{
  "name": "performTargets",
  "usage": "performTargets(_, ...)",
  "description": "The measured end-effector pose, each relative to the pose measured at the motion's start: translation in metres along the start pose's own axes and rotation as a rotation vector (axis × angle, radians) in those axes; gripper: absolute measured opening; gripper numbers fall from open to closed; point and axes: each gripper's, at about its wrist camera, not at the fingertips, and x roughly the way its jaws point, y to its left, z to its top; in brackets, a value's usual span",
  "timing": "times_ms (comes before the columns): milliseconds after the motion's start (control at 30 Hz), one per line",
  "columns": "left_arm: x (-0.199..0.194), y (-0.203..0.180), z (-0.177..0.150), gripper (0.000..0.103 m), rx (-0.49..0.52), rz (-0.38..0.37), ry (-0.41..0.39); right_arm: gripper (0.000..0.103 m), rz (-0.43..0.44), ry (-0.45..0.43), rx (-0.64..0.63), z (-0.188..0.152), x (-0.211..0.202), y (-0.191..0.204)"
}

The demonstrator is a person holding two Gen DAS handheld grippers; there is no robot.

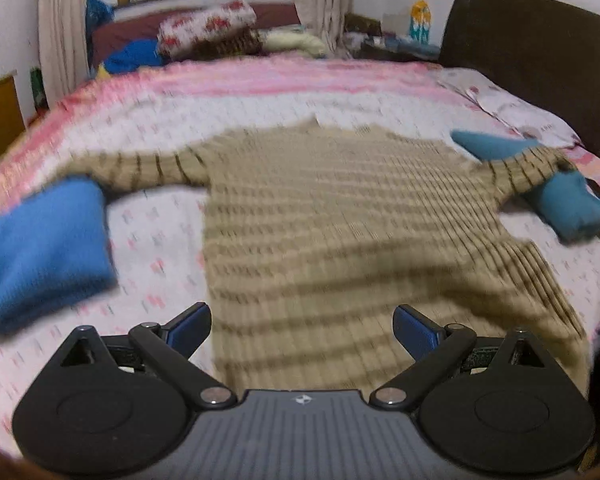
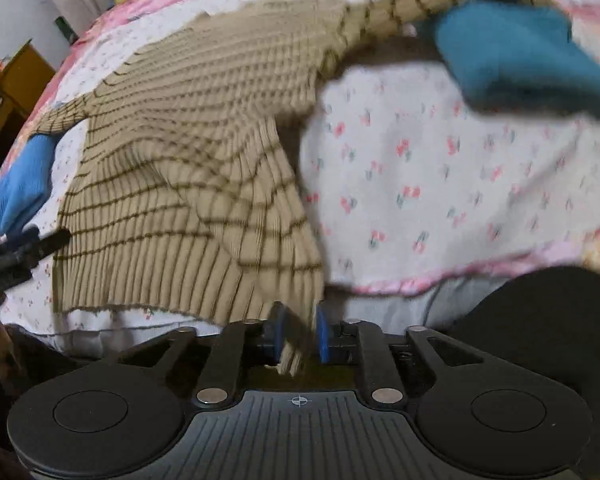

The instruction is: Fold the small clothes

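A tan ribbed sweater with dark stripes (image 1: 324, 224) lies spread on the bed, sleeves out to both sides. My left gripper (image 1: 302, 330) is open and empty, hovering over the sweater's near hem. In the right wrist view the sweater (image 2: 188, 152) has its near right hem corner lifted and pulled toward me. My right gripper (image 2: 300, 334) is shut on that hem corner. The left gripper's tip (image 2: 40, 242) shows at the left edge of that view.
A folded blue cloth (image 1: 44, 252) lies left of the sweater, and a folded teal cloth (image 1: 572, 204) lies at the right sleeve end; it also shows in the right wrist view (image 2: 516, 60). The floral bedsheet (image 2: 440, 184) covers the bed. A dark headboard (image 1: 540, 52) stands right, pillows far back.
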Motion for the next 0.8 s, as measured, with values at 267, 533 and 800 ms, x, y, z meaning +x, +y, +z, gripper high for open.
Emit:
performTargets(267,0.056,0.025,0.083,0.102,0.059,0.087,-0.078,0.035,0.019,-0.265,-0.162,0.094,-0.004,0.007)
performTargets(533,0.166,0.055,0.168,0.102,0.149,0.147,-0.041,0.039,0.019,-0.335,-0.372,0.231,0.091,0.018)
performTargets(800,0.256,0.068,0.210,0.102,0.257,0.112,0.007,0.050,-0.004,-0.276,-0.434,0.314,0.171,0.001)
